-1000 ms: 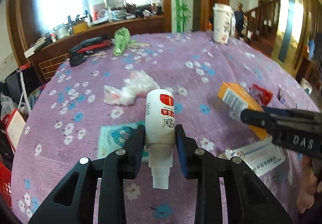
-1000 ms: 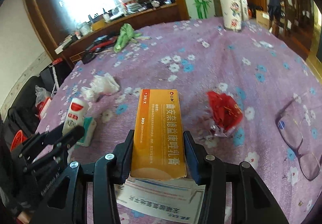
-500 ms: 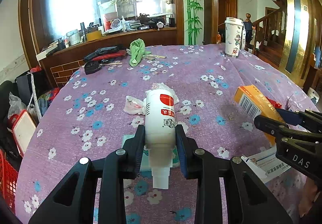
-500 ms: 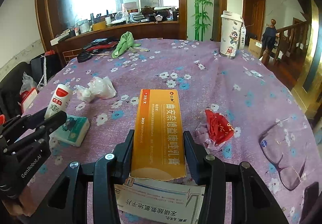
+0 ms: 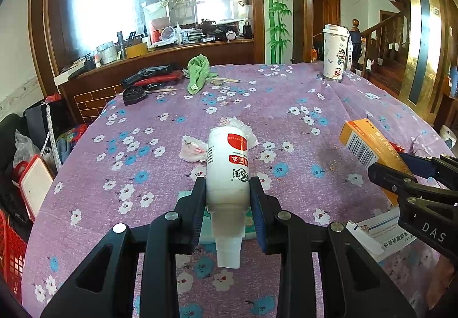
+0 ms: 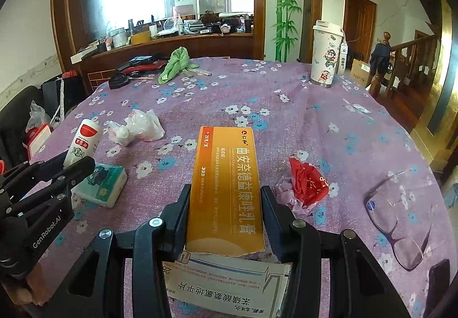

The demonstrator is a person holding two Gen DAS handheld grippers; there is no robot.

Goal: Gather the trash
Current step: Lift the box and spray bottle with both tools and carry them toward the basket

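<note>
My left gripper [image 5: 228,198] is shut on a white bottle [image 5: 228,166] with a red label, held above the table with its cap end toward the camera. The same bottle [image 6: 83,143] shows at the left of the right wrist view, in the left gripper [image 6: 57,168]. My right gripper [image 6: 226,203] is shut on an orange medicine box [image 6: 226,183], lifted over a white medicine box [image 6: 226,286]. The orange box [image 5: 369,143] and right gripper [image 5: 400,169] sit at the right edge of the left wrist view. Crumpled white plastic [image 6: 137,129] and a red wrapper [image 6: 307,180] lie on the cloth.
The round table has a purple flowered cloth [image 6: 286,117]. On it are a tissue pack [image 6: 100,183], glasses [image 6: 398,220], a white cartoon cup [image 6: 326,55], a green cloth [image 6: 174,63] and dark tools [image 6: 134,66]. A red basket [image 5: 11,243] stands left of the table.
Both views have tilted upward, showing more of the room. The bottle and the orange box stay gripped and now sit higher above the cloth.
</note>
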